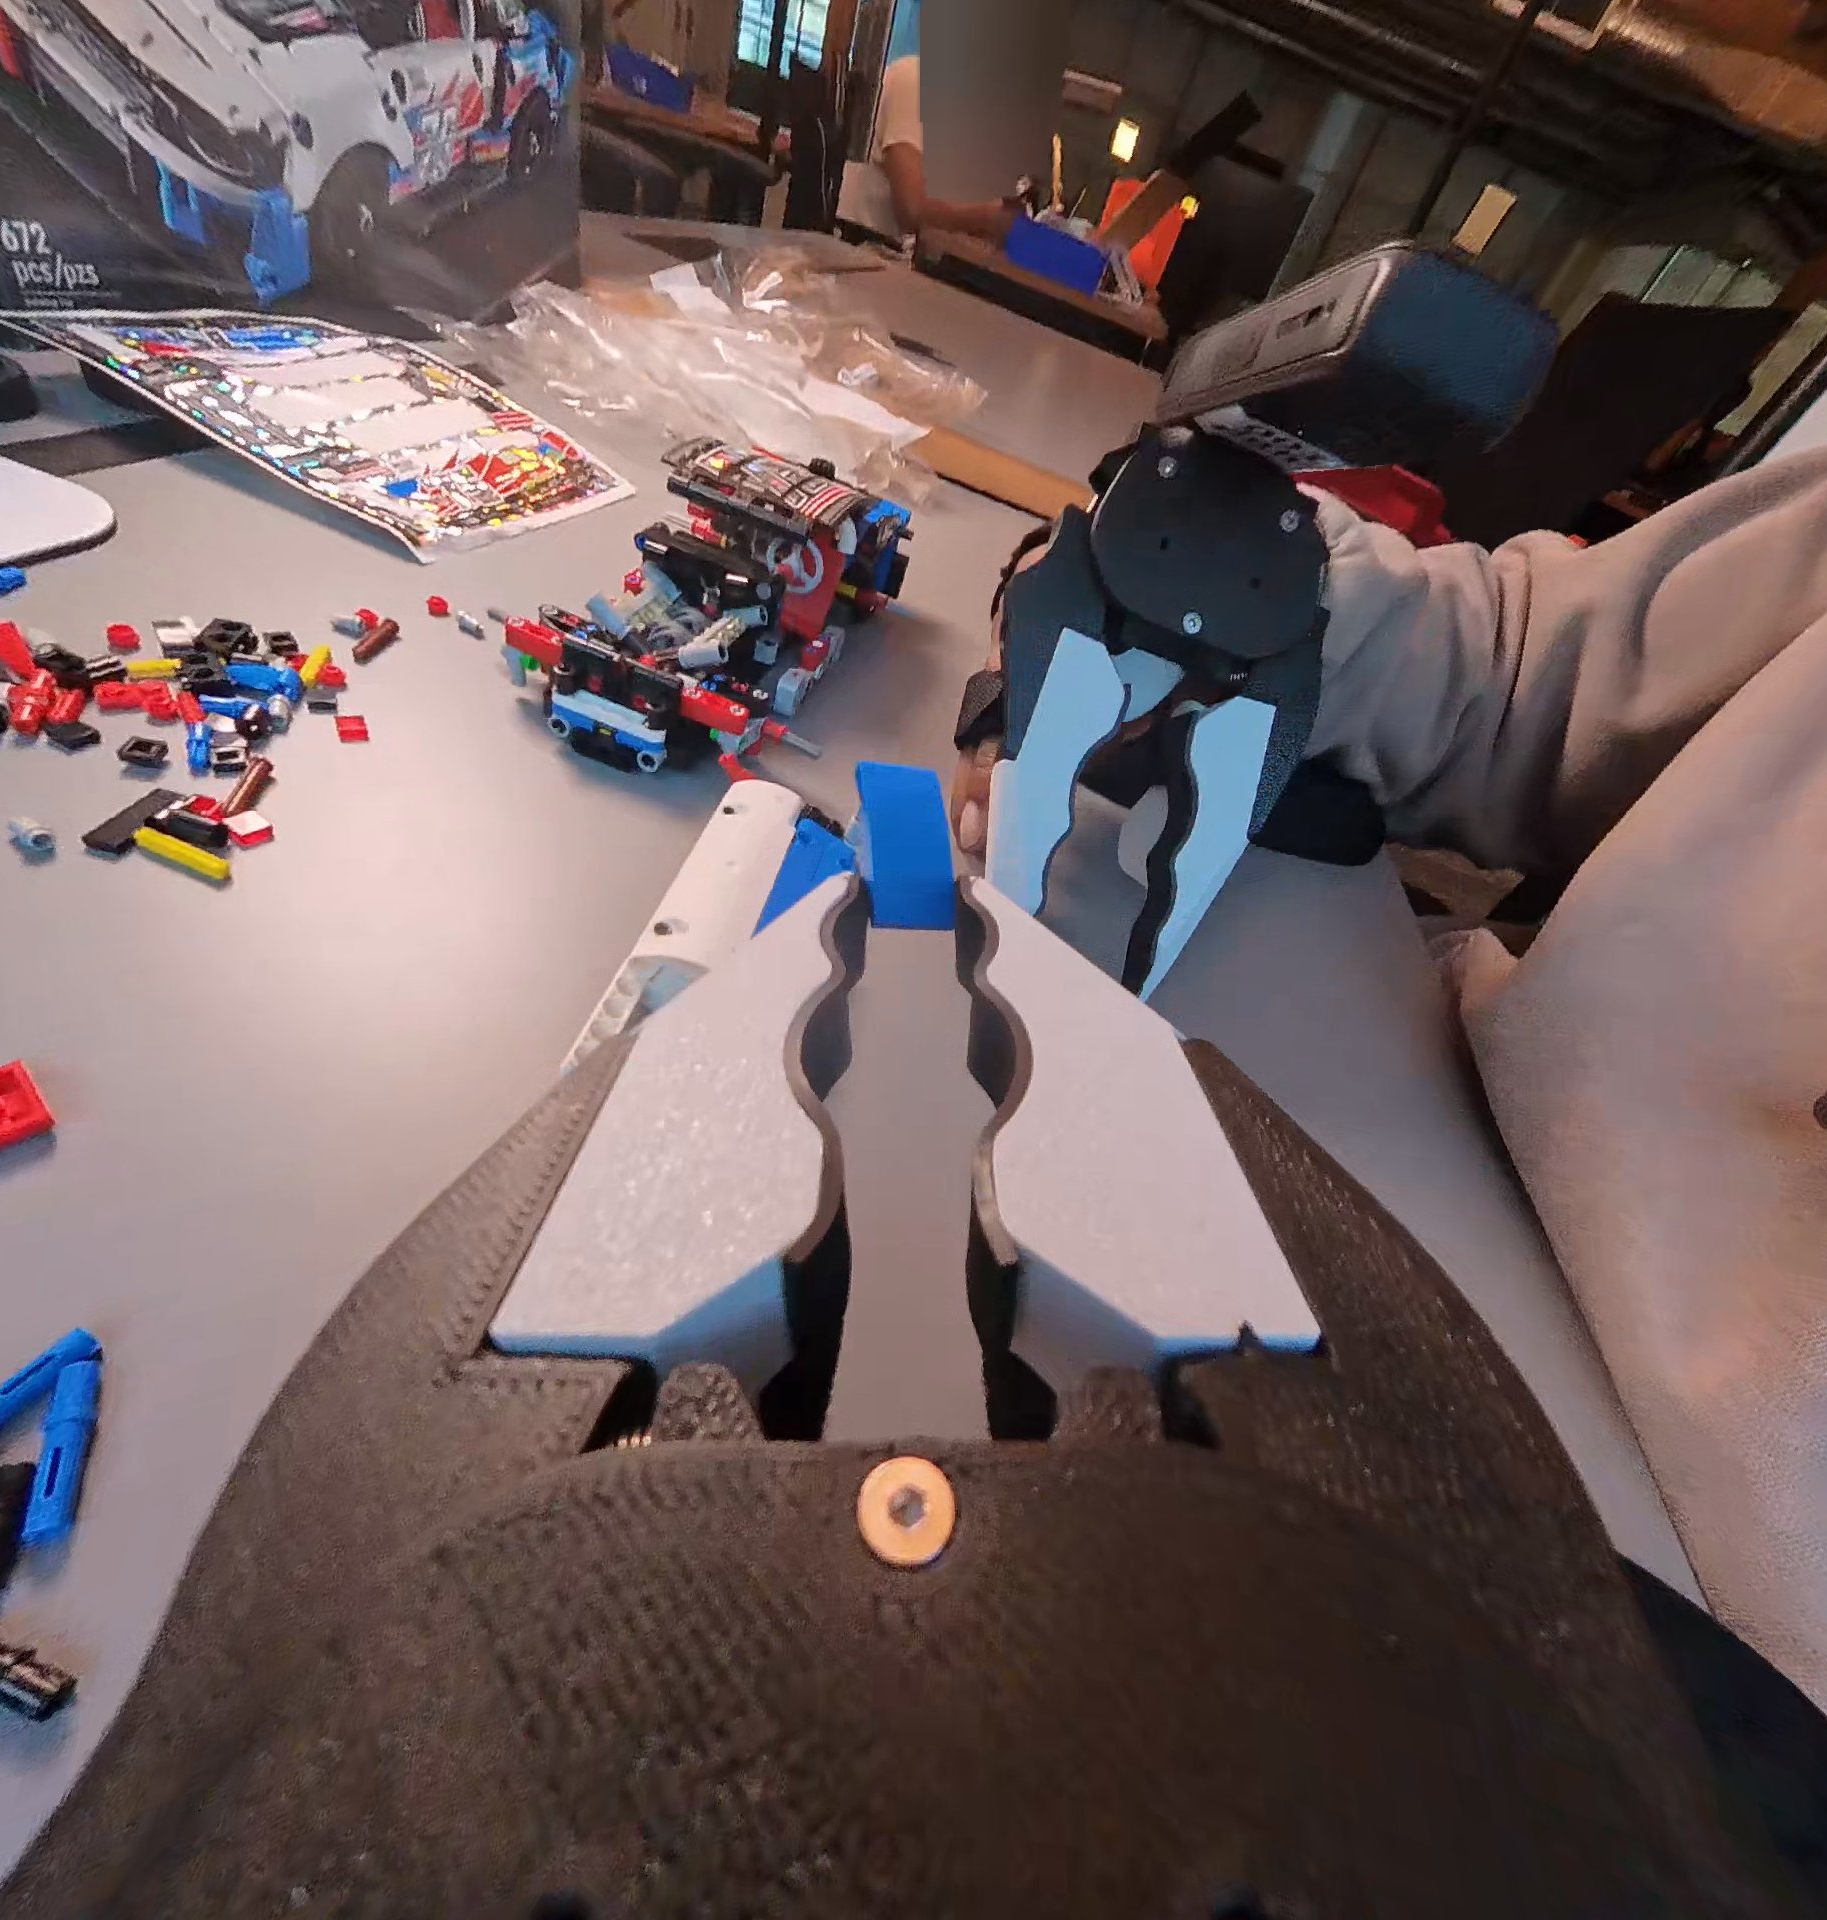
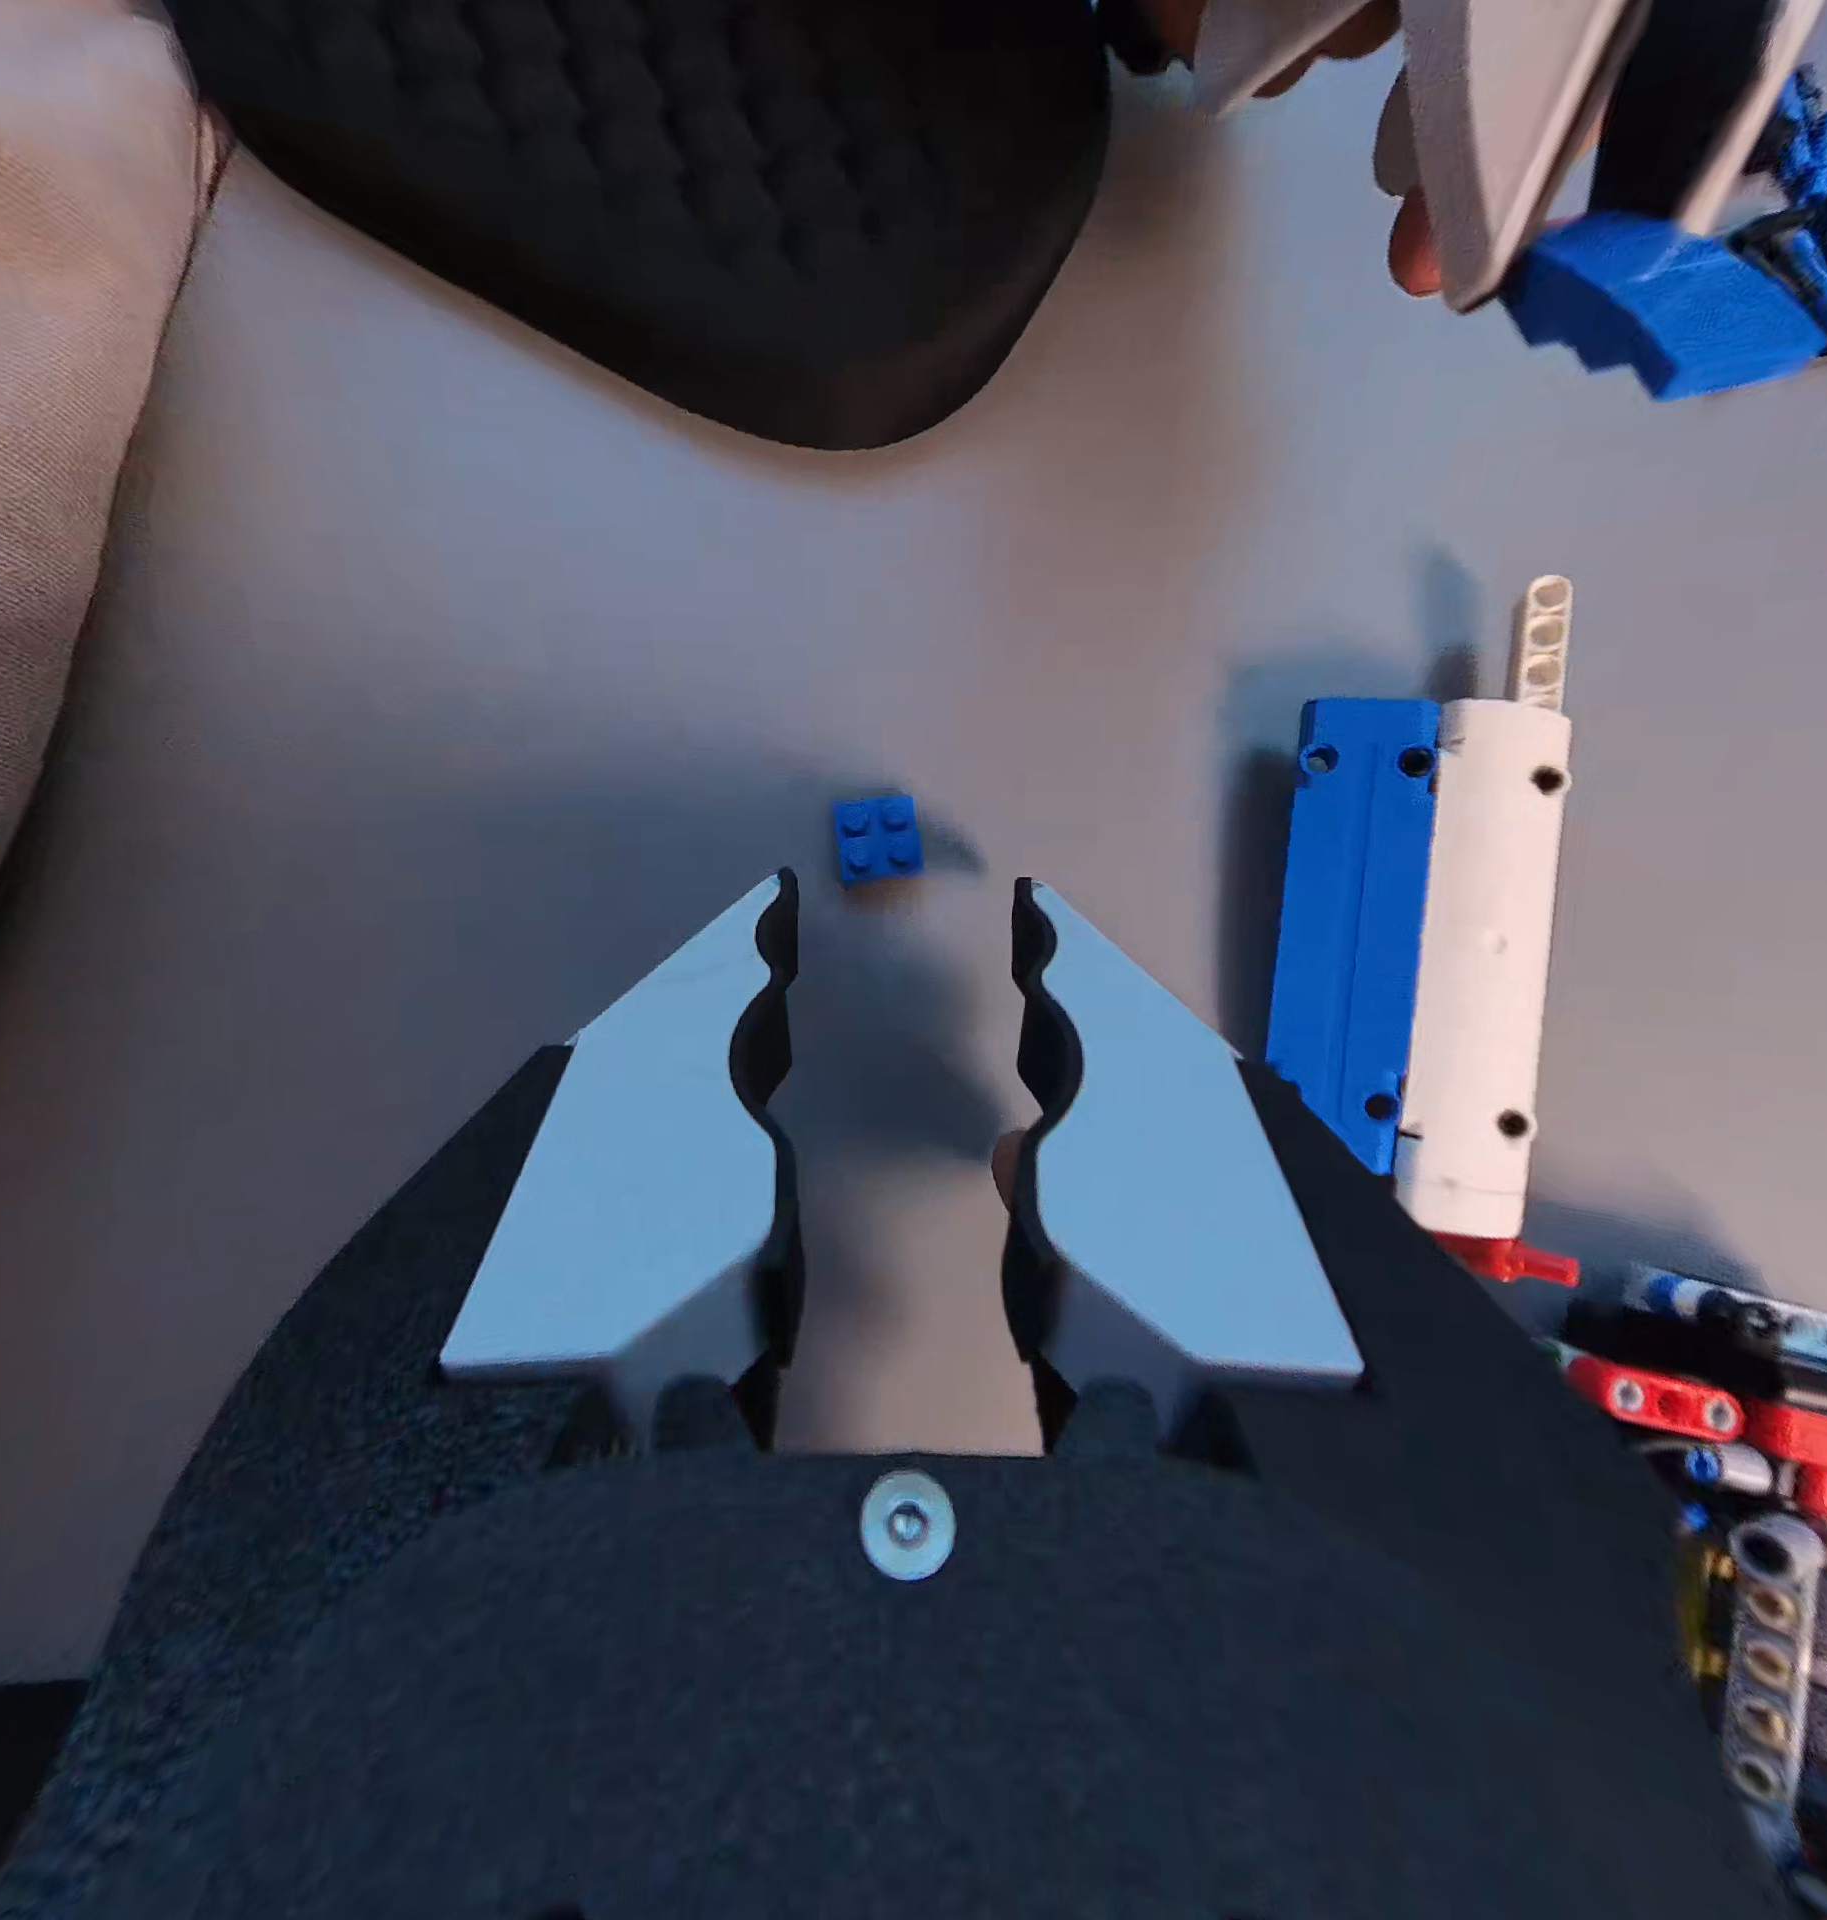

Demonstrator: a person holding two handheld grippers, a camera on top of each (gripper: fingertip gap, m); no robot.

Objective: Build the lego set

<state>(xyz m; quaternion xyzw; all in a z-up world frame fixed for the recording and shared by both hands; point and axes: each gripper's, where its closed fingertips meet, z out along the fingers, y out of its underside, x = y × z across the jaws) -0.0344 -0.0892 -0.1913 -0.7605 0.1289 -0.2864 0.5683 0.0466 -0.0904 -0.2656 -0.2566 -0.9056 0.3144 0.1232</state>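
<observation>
Blue curved piece [image 1: 904, 847] clenched in left gripper [image 1: 911, 899]; right gripper [image 2: 901, 894] released above small blue plate [image 2: 878, 840]

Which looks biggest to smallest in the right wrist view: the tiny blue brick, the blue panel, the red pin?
1. blue panel
2. tiny blue brick
3. red pin, partly hidden, so unsure against the brick.

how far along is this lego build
Done: the car chassis is partly assembled. In hand: left gripper grips a blue curved piece; right gripper is open above a small blue plate. Left: the loose pieces and blue-white panel.
</observation>
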